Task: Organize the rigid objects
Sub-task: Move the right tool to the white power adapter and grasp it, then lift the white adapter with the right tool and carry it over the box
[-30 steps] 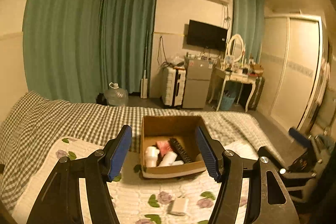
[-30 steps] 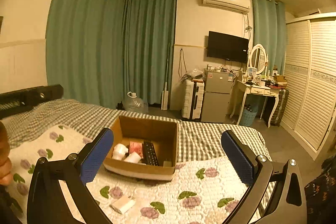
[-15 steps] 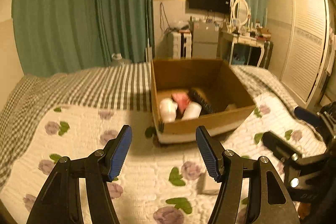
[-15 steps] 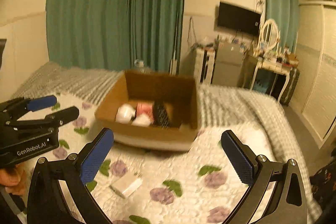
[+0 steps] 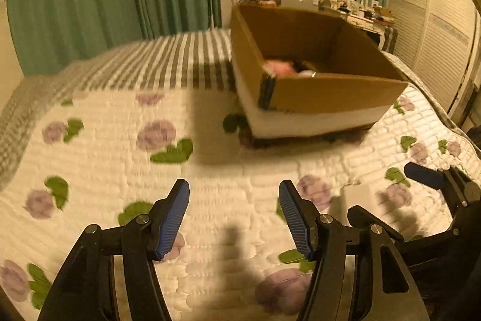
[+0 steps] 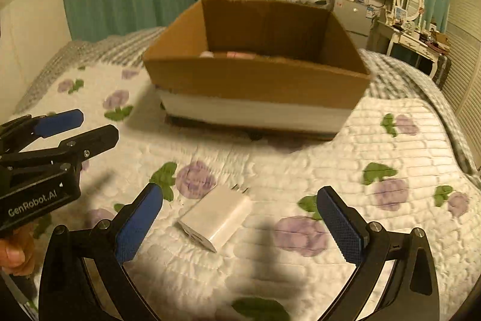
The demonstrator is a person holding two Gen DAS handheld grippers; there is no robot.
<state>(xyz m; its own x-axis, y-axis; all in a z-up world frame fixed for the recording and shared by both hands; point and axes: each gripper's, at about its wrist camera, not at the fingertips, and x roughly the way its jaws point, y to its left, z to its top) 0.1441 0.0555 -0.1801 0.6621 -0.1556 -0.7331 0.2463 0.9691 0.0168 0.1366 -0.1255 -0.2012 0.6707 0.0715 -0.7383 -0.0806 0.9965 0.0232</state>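
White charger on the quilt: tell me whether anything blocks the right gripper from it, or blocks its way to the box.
Nothing visible does. The white charger lies alone on the quilt between the open right gripper fingers; bare quilt runs to the cardboard box.

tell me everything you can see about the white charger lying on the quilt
The white charger is a small rectangular block, smooth and plastic-looking, with two metal prongs at its far end pointing toward the cardboard box. It lies flat on the floral quilt, angled, apart from the box. The open right tool frames it without touching.
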